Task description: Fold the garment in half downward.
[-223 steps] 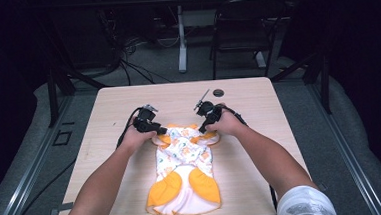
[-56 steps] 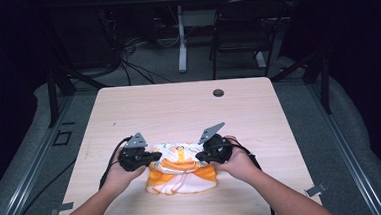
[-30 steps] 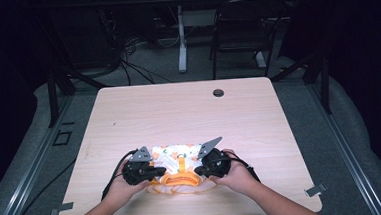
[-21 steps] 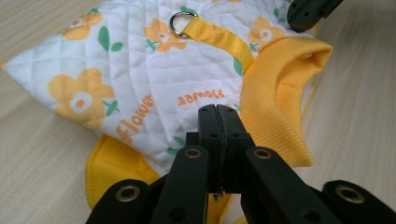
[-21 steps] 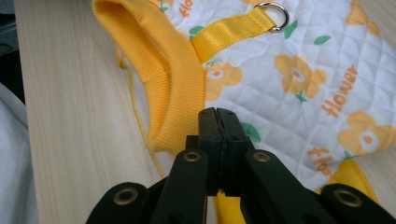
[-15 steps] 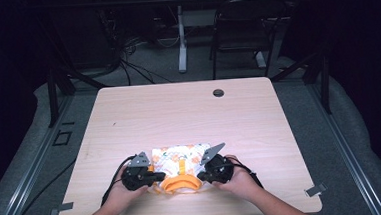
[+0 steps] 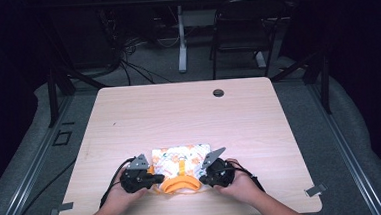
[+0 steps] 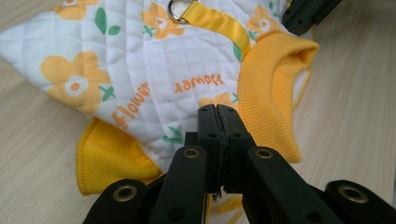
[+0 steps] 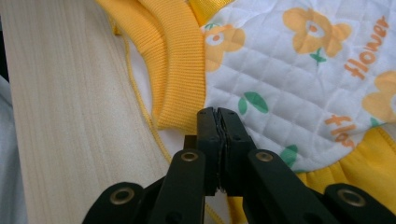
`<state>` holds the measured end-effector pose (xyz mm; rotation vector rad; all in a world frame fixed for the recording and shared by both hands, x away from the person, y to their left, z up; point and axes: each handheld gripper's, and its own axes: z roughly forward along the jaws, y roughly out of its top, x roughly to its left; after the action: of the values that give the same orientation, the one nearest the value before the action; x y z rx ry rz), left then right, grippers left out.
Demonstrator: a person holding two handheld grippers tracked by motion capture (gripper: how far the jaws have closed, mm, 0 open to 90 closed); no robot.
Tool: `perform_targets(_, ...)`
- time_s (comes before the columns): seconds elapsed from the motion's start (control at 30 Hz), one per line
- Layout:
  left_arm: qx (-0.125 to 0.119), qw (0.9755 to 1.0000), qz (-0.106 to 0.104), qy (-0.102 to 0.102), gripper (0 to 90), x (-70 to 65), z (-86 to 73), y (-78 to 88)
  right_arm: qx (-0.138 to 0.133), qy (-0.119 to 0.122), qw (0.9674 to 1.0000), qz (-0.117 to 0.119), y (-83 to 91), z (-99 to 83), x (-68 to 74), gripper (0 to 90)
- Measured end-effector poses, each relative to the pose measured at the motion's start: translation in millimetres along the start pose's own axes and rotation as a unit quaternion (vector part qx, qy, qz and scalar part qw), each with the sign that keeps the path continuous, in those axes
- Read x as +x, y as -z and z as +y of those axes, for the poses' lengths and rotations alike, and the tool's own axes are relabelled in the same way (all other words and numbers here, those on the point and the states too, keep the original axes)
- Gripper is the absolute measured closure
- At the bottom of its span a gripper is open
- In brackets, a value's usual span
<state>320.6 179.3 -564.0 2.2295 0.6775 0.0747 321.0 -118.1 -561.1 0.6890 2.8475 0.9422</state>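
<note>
Left gripper [image 8: 218, 109] first: its two black jaws are pressed flat together, and quilted cloth runs right under the tips, so it looks clamped on the edge of the garment [image 8: 154, 70]. From above, the left gripper [image 7: 155, 179] sits at the garment's left side, gripped by the left hand [image 7: 118, 194], its cable [image 7: 110, 185] trailing off toward the table's near edge.

Over to the right gripper [image 9: 218, 112]: same story, jaws squeezed tight with no gap, tips buried at the seam where the orange ribbed band [image 9: 180, 60] meets the white quilting. It too looks pinched on the garment [image 9: 299, 84]. In the high view the right gripper [image 7: 202, 176] is at the garment's right side, in the right hand [image 7: 241, 184], a grey plate [image 7: 212, 156] tilted up on top.

Between the two lies the garment [image 7: 181, 160] itself, folded into a compact bundle on the near half of the table [image 7: 179, 113], close to the person. It's white, quilted, printed with orange flowers, green leaves and the word "flower". An orange collar [image 7: 179, 184] curves along its near edge. The left gripper view picks out a yellow strap [image 8: 217, 23] ending in a metal ring [image 8: 176, 10], with the other gripper's dark tip at the top right.

Further out, a small dark grommet [image 7: 218, 93] sits near the table's far edge, well apart from everything.
</note>
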Motion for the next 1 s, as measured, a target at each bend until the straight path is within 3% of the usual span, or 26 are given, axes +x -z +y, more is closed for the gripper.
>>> perform_targets(0.5,0.002,0.9999,-0.004,0.016,89.3,6.0,-2.3,-4.6,-0.003,-0.008,1.0000,0.004,-0.2,-1.1,-4.4,87.4)
perform_targets(1.0,-0.004,0.9994,0.001,0.035,89.5,17.3,1.8,-7.9,0.000,-0.017,0.9998,-0.011,-0.2,1.2,-13.9,87.0)
